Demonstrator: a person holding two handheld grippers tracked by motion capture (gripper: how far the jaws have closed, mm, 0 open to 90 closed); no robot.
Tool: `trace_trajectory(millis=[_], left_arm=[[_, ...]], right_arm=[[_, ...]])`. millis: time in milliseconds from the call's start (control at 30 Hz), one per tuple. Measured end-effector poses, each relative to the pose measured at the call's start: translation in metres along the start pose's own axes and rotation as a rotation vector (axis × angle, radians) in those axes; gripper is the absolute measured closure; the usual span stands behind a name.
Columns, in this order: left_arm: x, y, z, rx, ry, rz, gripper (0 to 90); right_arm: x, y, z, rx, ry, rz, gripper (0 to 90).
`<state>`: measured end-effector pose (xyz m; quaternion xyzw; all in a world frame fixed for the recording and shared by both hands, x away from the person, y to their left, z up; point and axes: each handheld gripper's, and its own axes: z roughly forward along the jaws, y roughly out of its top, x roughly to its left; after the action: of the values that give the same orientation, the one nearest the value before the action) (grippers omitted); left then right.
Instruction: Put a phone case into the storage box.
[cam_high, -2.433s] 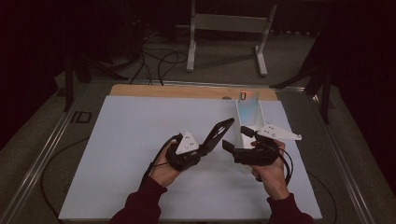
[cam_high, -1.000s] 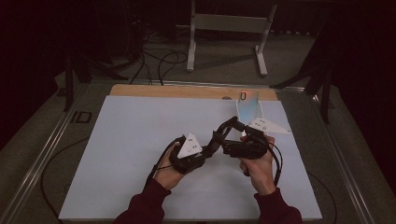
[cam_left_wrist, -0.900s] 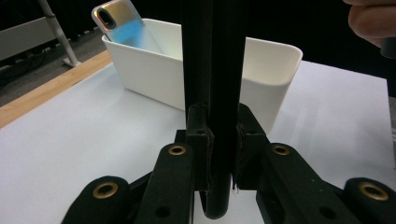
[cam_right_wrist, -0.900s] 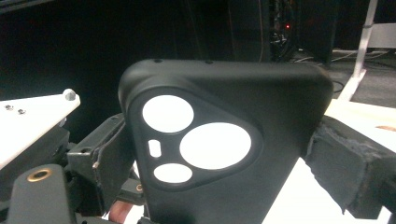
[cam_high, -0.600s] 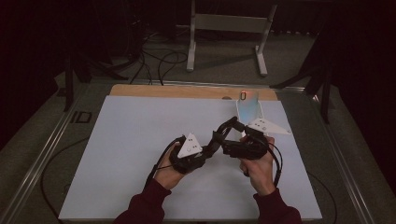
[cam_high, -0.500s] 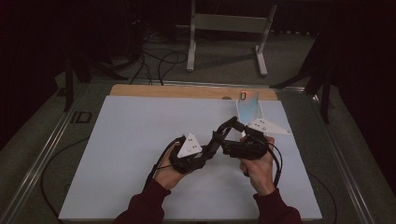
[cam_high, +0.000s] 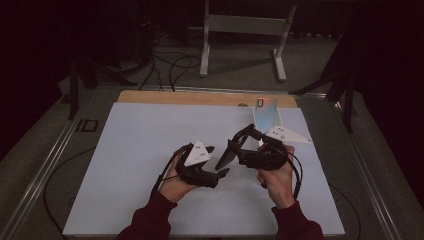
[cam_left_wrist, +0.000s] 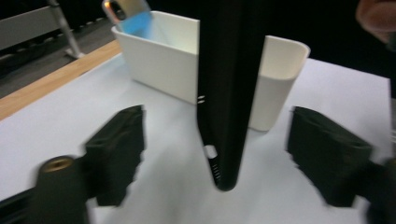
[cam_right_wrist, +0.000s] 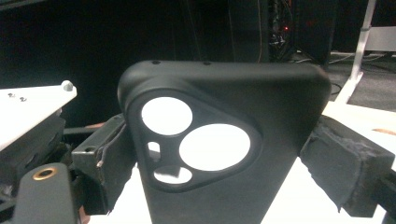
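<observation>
Black phone case (cam_right_wrist: 224, 154): matt, smooth, rubbery plastic. White rectangular bin (cam_left_wrist: 163, 60): smooth plastic, satin. Desk (cam_high: 145, 135): matt white sheet, bare wood strip (cam_high: 200, 98) behind.

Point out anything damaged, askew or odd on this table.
Nothing looks damaged or spilled. The black phone case is empty, light showing through its camera holes. It is pinched by the right gripper, while the left gripper has just opened and stands clear of it. A phone leans in the white bin.
</observation>
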<state>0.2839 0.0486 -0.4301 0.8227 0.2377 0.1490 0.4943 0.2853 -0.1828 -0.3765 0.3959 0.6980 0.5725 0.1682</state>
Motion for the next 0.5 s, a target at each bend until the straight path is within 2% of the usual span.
trace_trajectory(millis=[100, 233, 433, 467, 500], left_arm=[[0.003, 0.000, -0.002, 0.004, 0.011, -0.010, 4.9], [0.010, -0.003, -0.011, 0.011, 0.040, -0.023, 0.1], [0.013, -0.004, -0.017, 0.007, 0.050, -0.026, 0.0], [0.018, -0.006, -0.024, 0.008, 0.072, -0.031, 0.0], [0.020, -0.007, -0.026, 0.009, 0.075, -0.033, 0.0]], right_arm=[[0.000, 0.001, 0.000, 0.001, -0.003, -0.004, 14.6], [0.001, 0.002, 0.000, 0.001, -0.002, -0.013, 14.6], [0.001, 0.004, 0.001, 0.002, -0.005, -0.019, 14.6], [0.001, 0.004, 0.001, 0.002, -0.005, -0.019, 14.6], [0.001, 0.005, 0.002, 0.003, -0.007, -0.024, 14.7]])
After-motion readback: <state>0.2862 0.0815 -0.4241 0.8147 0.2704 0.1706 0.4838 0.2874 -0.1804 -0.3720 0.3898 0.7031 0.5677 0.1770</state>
